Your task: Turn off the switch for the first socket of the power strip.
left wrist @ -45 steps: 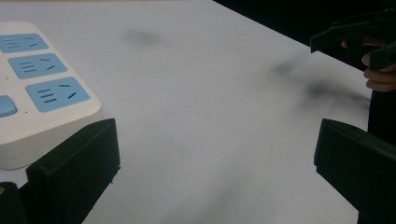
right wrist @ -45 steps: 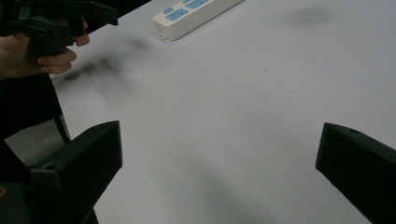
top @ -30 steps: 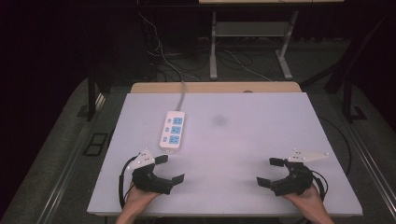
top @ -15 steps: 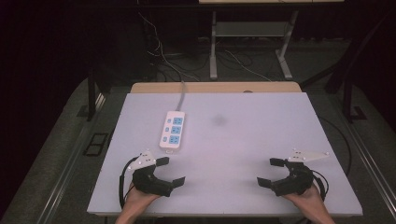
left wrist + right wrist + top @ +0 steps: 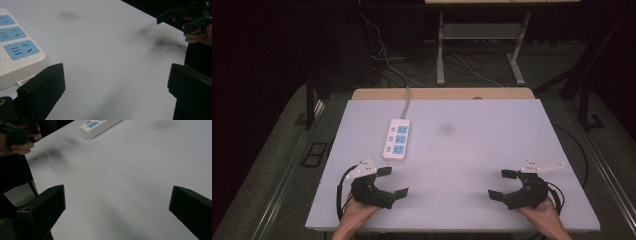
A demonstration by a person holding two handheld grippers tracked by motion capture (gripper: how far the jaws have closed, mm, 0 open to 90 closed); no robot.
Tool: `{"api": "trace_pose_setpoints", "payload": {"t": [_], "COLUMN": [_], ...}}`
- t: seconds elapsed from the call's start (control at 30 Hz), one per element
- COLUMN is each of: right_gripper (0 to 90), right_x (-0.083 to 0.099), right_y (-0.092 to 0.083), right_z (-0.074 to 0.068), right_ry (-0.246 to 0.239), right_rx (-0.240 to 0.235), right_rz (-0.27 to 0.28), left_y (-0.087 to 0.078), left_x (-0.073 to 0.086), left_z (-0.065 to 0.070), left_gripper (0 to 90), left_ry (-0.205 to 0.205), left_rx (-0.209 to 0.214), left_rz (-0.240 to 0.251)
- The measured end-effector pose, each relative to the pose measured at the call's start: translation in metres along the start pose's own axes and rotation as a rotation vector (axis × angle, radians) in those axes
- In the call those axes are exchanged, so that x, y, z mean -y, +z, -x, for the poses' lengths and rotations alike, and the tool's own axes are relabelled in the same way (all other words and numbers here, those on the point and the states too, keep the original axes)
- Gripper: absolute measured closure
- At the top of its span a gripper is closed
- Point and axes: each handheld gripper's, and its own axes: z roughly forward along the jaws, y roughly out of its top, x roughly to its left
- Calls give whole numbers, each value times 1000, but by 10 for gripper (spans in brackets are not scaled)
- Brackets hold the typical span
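A white power strip (image 5: 396, 139) with three blue socket panels lies left of the table's middle, its grey cable running off the far edge. My left gripper (image 5: 392, 181) rests near the front left edge, open and empty, just in front of the strip's near end. In the left gripper view the power strip (image 5: 17, 56) sits beside the left jaw, and the right gripper (image 5: 190, 18) shows at top right. My right gripper (image 5: 503, 184) stands open and empty near the front right edge. The right gripper view has the power strip (image 5: 98, 126) far off at the top.
The white table (image 5: 472, 150) bears a faint dark smudge (image 5: 446, 128) near its middle. A wooden strip (image 5: 442, 93) runs along the far edge. Beyond it are cables and metal stand legs (image 5: 441, 50) on the dark floor.
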Motion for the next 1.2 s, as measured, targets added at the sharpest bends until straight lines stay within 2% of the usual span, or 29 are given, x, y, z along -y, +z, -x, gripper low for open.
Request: {"api": "trace_pose_setpoints", "payload": {"t": [0.23,0.47,0.63,0.97,1.2], "right_gripper": [3,3,3,3,3], "right_x": [0,0,0,0,0], "right_y": [0,0,-1,-2,-2], "right_z": [1,2,2,3,3], "right_ry": [-1,1,0,1,-2], "right_rx": [-3,0,1,4,6], "right_rz": [1,2,6,6,2], "left_y": [0,1,2,5,7], "left_x": [-9,-18,-25,-37,-48], "left_z": [-5,-10,-12,-22,-27], "left_gripper": [0,0,0,0,0], "left_ry": [-1,-7,0,-9,2], "left_rx": [-14,-7,-11,-17,-22], "left_rz": [-7,-15,-40,-57,-74]}}
